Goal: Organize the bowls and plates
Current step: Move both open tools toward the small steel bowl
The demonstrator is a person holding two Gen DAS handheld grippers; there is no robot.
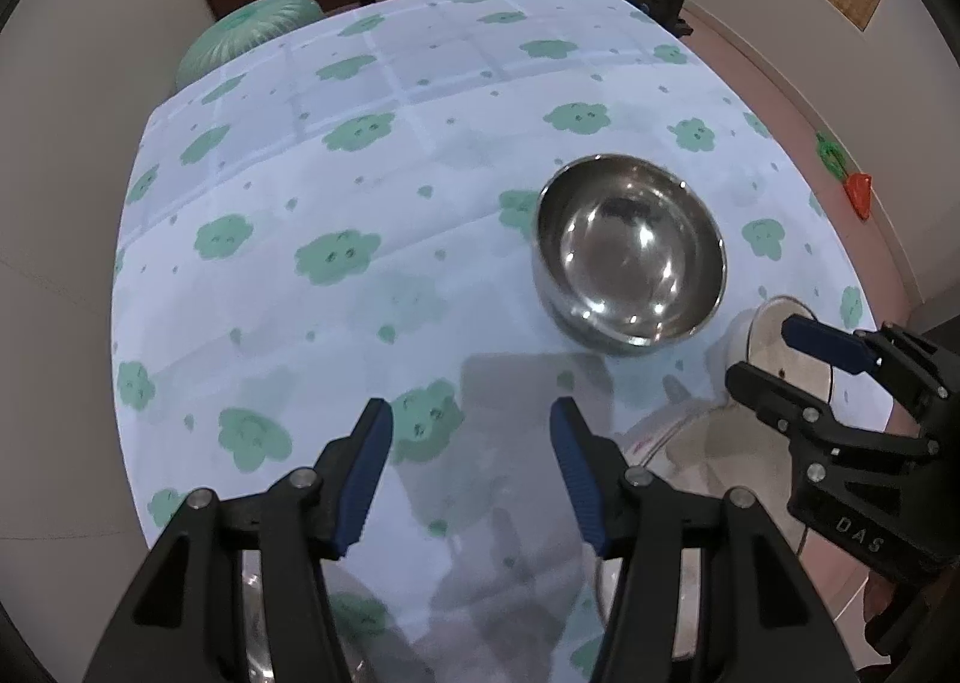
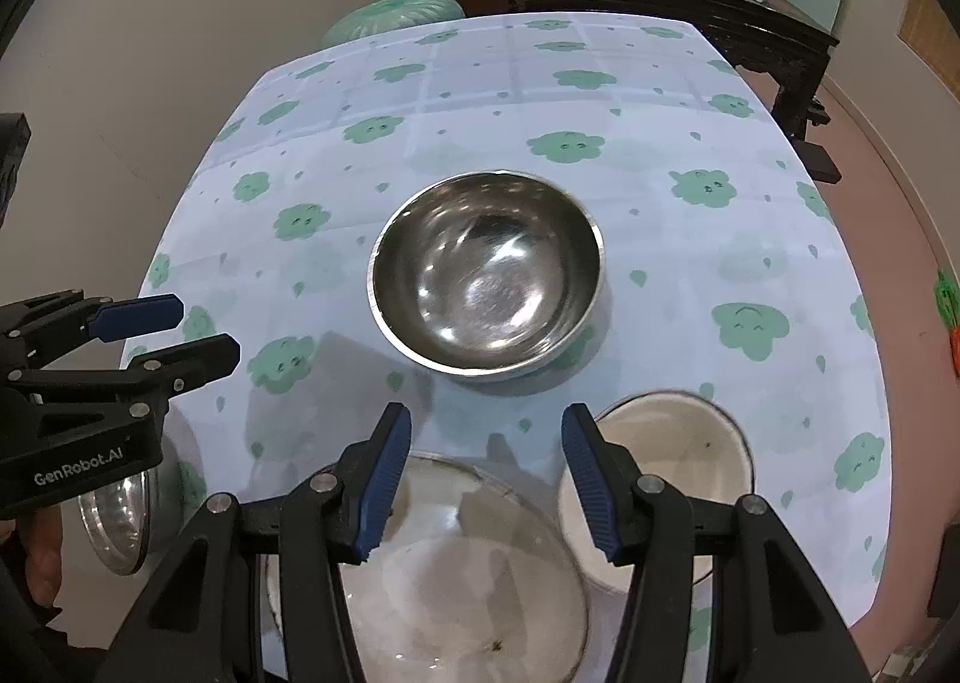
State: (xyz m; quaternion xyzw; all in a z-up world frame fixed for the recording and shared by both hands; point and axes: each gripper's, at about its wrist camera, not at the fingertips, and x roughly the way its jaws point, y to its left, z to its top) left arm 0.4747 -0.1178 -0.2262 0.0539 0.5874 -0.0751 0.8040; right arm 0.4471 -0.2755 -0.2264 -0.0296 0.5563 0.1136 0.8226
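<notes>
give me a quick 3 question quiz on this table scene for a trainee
1. True or false: the steel bowl in the middle of the table stands upright and empty.
2. The white bowl sits where relative to the right gripper? A) to its right B) to its left C) between its fingers
3. Fill in: both the left gripper and the right gripper are ____.

Key: 1 true; 2 A; 3 open
</notes>
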